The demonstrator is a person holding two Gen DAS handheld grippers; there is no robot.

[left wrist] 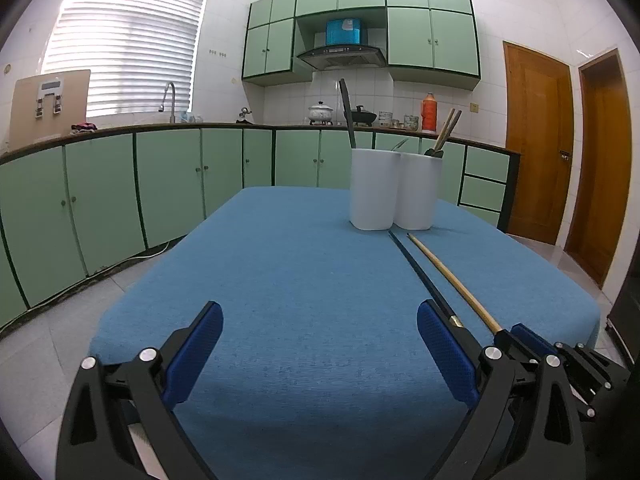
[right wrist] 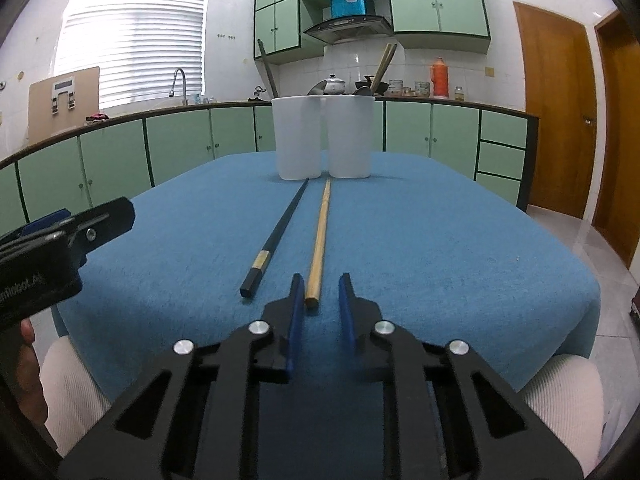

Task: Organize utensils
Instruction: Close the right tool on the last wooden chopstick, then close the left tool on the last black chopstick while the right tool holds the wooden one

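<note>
Two white cups stand side by side on the blue table: the left cup [left wrist: 374, 188] [right wrist: 298, 138] holds dark utensils, the right cup [left wrist: 418, 190] [right wrist: 350, 138] holds wooden chopsticks and a dark spoon. A black chopstick [right wrist: 276, 236] [left wrist: 420, 272] and a wooden chopstick [right wrist: 320, 236] [left wrist: 452, 280] lie in front of them. My right gripper [right wrist: 322, 292] is open, its fingers on either side of the wooden chopstick's near end. My left gripper [left wrist: 320, 332] is open wide and empty above the table's near left part.
The blue cloth-covered table [left wrist: 280, 280] [right wrist: 440, 240] ends close in front and at both sides. Green kitchen cabinets [left wrist: 168, 176], a sink tap [left wrist: 170, 100] and wooden doors [left wrist: 536, 140] are behind. A hand [right wrist: 24, 360] shows at left.
</note>
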